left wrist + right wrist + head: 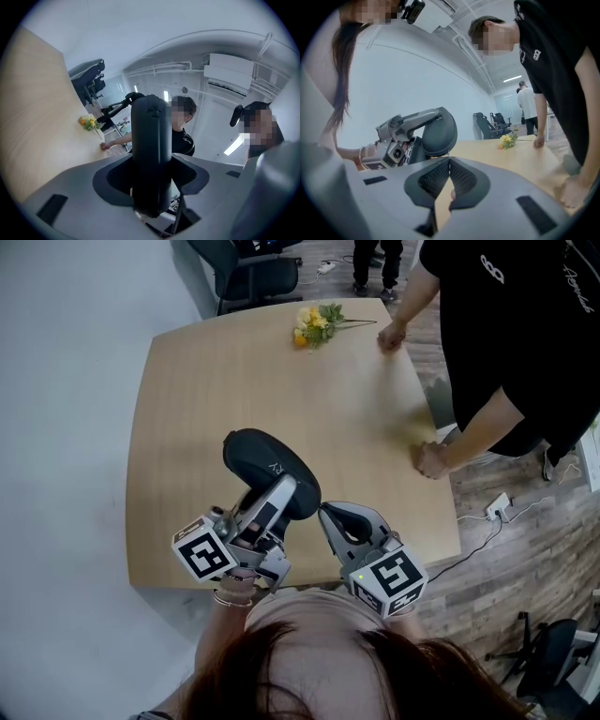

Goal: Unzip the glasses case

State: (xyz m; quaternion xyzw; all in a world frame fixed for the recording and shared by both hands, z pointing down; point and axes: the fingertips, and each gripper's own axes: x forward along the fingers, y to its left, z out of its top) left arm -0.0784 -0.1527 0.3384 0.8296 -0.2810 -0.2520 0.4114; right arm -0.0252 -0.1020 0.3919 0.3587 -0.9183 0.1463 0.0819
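The black oval glasses case [270,465] is held up over the near edge of the wooden table [216,381], tilted with its far end toward the table's middle. My left gripper [279,498] is shut on its near end; in the left gripper view the case [150,140] stands edge-on between the two pads, filling the gap. My right gripper [323,512] is shut, its tips meeting against the case's lower right edge. In the right gripper view the case [439,131] sits just beyond the closed tips [449,163]. I cannot make out a zip pull between them.
A bunch of yellow flowers [314,324] lies at the table's far edge. A person in black leans on the right side, with one hand [391,335] by the flowers and a fist [431,460] on the right edge. An office chair [253,273] stands beyond the table.
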